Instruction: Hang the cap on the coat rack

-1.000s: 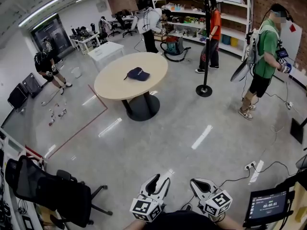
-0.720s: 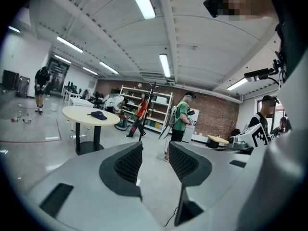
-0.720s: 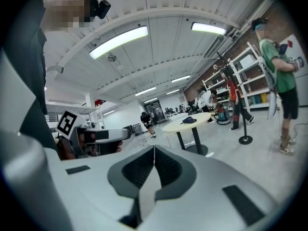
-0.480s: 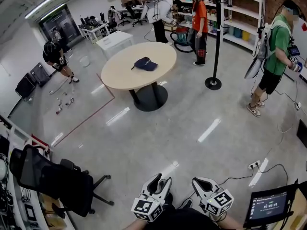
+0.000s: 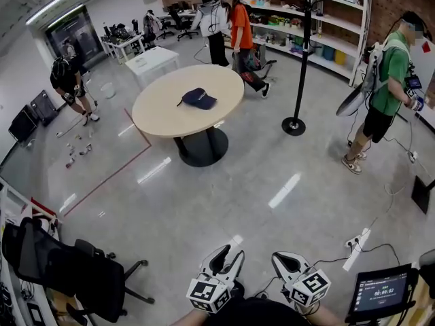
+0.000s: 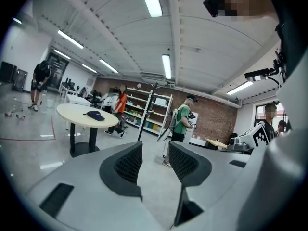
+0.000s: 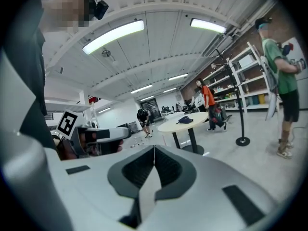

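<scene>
A dark blue cap (image 5: 199, 98) lies on the round beige table (image 5: 163, 111) far ahead; it also shows as the cap (image 6: 95, 115) in the left gripper view and the cap (image 7: 185, 120) in the right gripper view. The black coat rack pole (image 5: 300, 53) stands on a round base right of the table. My left gripper (image 5: 229, 256) is held low near my body, open and empty. Beside it my right gripper (image 5: 281, 259) is shut with nothing between its jaws. Both are far from cap and rack.
A person in an orange top (image 5: 243, 43) walks behind the table. A person in green (image 5: 385, 90) stands at the right. Shelves (image 5: 326, 19) line the back wall. A black office chair (image 5: 75, 270) is near left. Cables and a power strip (image 5: 355, 240) lie on the floor; a small screen (image 5: 380, 294) is at lower right.
The view has shifted slightly. The person in orange has walked from beside the rack to behind the table. Both grippers stay low in the same place.
</scene>
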A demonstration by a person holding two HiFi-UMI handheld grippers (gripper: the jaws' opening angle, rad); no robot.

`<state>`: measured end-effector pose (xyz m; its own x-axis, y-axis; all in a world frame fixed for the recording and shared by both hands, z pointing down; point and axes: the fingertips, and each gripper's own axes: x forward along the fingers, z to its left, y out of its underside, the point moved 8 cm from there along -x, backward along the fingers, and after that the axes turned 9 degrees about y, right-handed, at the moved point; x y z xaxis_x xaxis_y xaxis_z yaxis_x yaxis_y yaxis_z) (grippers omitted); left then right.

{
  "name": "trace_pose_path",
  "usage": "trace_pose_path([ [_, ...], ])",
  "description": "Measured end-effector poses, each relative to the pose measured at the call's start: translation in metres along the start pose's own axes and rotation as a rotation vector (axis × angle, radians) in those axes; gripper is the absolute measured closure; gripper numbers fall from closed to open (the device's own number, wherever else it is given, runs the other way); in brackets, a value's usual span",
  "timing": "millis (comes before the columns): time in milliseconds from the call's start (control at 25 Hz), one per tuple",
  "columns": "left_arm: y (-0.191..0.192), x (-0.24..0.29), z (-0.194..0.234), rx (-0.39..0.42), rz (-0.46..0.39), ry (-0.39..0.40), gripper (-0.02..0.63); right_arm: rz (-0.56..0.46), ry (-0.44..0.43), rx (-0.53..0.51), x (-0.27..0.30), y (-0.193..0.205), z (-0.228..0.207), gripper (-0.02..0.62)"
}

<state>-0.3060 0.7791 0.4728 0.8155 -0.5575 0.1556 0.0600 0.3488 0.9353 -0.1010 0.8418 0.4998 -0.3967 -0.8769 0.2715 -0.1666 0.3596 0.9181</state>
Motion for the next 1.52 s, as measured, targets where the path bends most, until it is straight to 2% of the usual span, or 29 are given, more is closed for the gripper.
trace_pose_path([
  [120,-0.014,0.014,0.027,0.0,-0.013,0.018,0.426,-0.003,0.02,-0.016,0.026,-0.015,-0.001,0.591],
  [240,-0.021,0.02,0.055,-0.02,-0.029,0.042,0.562,0.003,0.028,-0.033,0.055,-0.024,0.003,0.591],
  [360,-0.024,0.023,0.083,-0.04,-0.035,0.062,0.595,0.024,0.036,-0.043,0.082,-0.031,0.008,0.591],
  [600,-0.031,0.018,0.13,-0.066,-0.041,0.079,0.6,0.082,0.044,-0.066,0.129,-0.043,0.021,0.591],
  [920,-0.042,0.002,0.177,-0.074,-0.081,-0.015,0.6,0.103,-0.026,-0.1,0.181,-0.057,0.04,0.591],
  [1240,-0.052,0.006,0.195,-0.084,-0.1,-0.073,0.6,0.088,-0.086,-0.099,0.213,-0.069,0.035,0.591],
  [1520,-0.069,0.041,0.208,-0.051,-0.094,-0.136,0.6,0.079,-0.167,-0.06,0.254,-0.082,-0.003,0.591],
])
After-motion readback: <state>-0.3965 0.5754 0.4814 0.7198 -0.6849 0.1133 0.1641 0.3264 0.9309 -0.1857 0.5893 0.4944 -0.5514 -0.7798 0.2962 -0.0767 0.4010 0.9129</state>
